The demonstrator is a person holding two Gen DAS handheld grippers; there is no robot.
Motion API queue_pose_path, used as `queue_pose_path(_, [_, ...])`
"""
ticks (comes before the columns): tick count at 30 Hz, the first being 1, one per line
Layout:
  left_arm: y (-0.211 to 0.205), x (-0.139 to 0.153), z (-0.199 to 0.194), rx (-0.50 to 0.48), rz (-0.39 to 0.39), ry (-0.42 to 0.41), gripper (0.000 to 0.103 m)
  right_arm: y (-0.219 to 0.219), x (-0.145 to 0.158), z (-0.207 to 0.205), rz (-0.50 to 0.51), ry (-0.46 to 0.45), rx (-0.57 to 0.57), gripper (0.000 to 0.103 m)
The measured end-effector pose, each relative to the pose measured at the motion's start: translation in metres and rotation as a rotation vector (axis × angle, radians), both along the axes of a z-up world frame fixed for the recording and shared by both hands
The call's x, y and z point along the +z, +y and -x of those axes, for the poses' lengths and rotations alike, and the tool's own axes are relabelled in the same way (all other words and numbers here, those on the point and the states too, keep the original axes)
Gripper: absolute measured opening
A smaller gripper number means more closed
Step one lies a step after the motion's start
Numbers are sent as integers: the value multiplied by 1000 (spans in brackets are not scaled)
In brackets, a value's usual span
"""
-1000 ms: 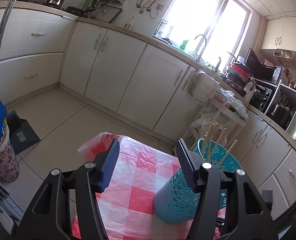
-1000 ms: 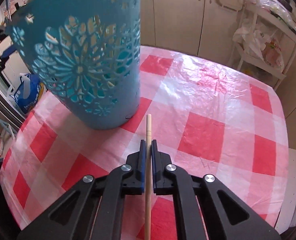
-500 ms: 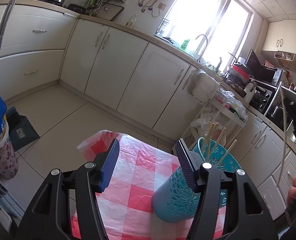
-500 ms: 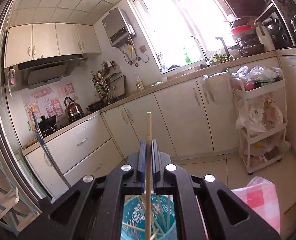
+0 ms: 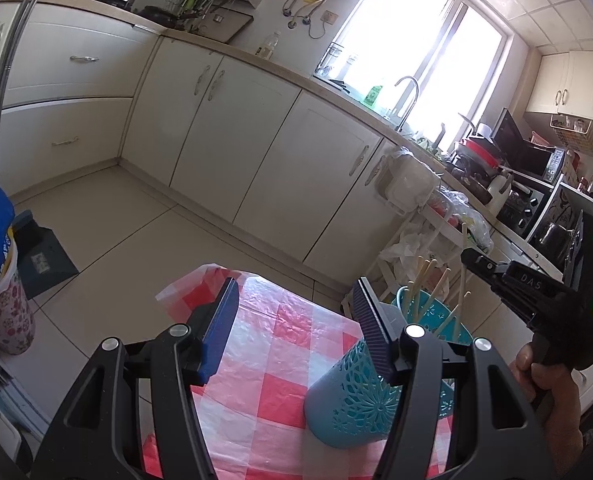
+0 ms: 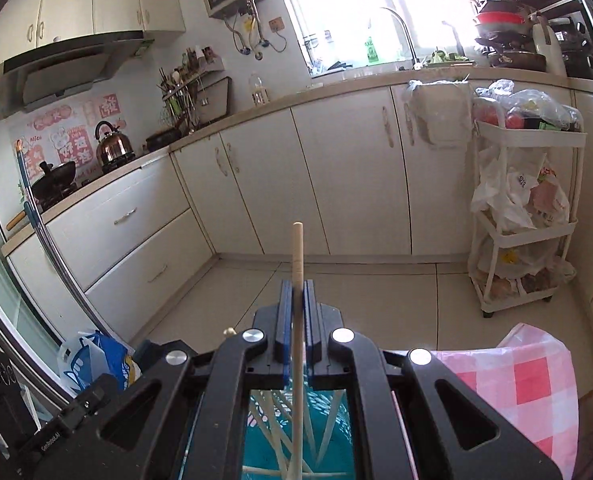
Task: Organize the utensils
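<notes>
The right gripper (image 6: 295, 312) was clamped on a single chopstick (image 6: 297, 256), which stood near-vertical between the pads with its lower end reaching down over the mouth of the teal holder (image 5: 360, 396). In the left wrist view, the holder sat on the checked tablecloth (image 5: 280, 364) at about 4 o'clock and already contained several chopsticks (image 5: 420, 284), leaning against its rim. The left gripper (image 5: 296, 320) was parted, its right finger close beside the holder; contact could not be confirmed. Most of the sorting appeared complete: no loose utensils were visible on the exposed cloth, although part of the table lay outside both views. The remaining step was judged to be lowering and releasing the held chopstick into the holder.
</notes>
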State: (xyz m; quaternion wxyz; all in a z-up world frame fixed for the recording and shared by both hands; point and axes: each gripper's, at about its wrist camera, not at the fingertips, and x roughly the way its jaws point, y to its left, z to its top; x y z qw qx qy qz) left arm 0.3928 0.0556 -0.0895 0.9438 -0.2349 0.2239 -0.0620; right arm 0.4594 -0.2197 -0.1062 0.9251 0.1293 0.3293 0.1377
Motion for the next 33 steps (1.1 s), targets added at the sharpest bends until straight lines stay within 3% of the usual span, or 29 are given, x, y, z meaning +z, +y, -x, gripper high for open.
queue_pose_path(5, [-3,0,1,-7,-12,0,57,-2,-7,10,-1,43,23,7])
queue_pose_path(7, [-5,0,2,-8,-39,-3,58,-11,-1,20,-32,44,6,14])
queue_pose_path(10, [-12,1,6,-14,-105,14,60,-24,19,52,-63,17,-16,28])
queue_pose_path(12, [-21,7,16,-27,-174,44,67,-32,32,82,-45,5,-38,56])
queue_pose_path(14, [-30,15,35,-35,-238,63,82,-35,39,119,10,3,-60,70])
queue_pose_path(18, [-52,32,82,-92,-362,122,92,-31,38,186,99,80,-82,88])
queue_pose_path(23, [-65,56,148,-96,-450,157,95,-29,43,259,86,171,-151,93])
queue_pose_path(33, [-80,85,262,-114,-550,228,95,-8,104,356,100,148,-181,96])
